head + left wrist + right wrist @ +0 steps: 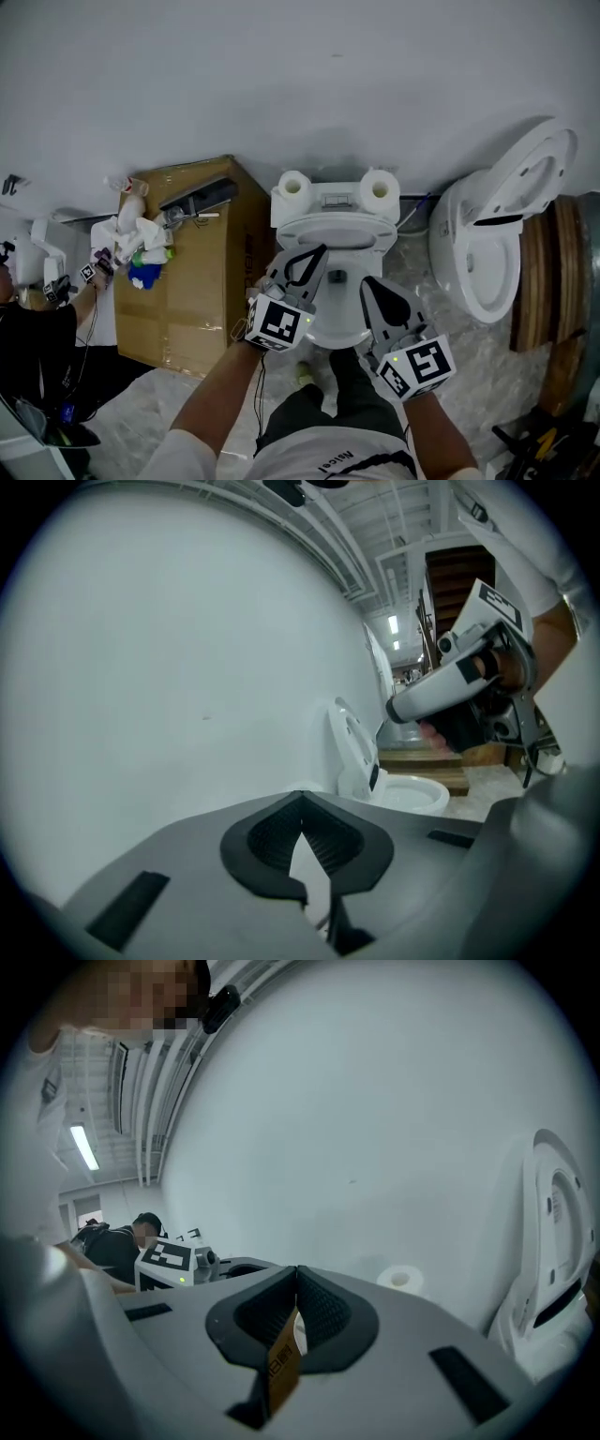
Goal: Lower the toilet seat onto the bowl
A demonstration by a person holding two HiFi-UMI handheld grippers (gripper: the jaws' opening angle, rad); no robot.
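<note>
A white toilet (334,232) stands against the wall in the head view, and its top looks flat and lowered over the bowl. I cannot tell seat from lid. My left gripper (316,253) hovers over the bowl's left side with its jaws together. My right gripper (369,284) hangs over the bowl's right front, also shut. Both gripper views face the bare wall. In them the left gripper (302,800) and the right gripper (298,1275) meet at the tips with nothing held. The right gripper (464,682) also shows in the left gripper view.
Two paper rolls (297,185) (379,185) sit on the tank. A second toilet (489,246) with raised lid stands right, against wooden boards (555,272). A cardboard box (202,277) with clutter stands left. A person (37,323) is at far left.
</note>
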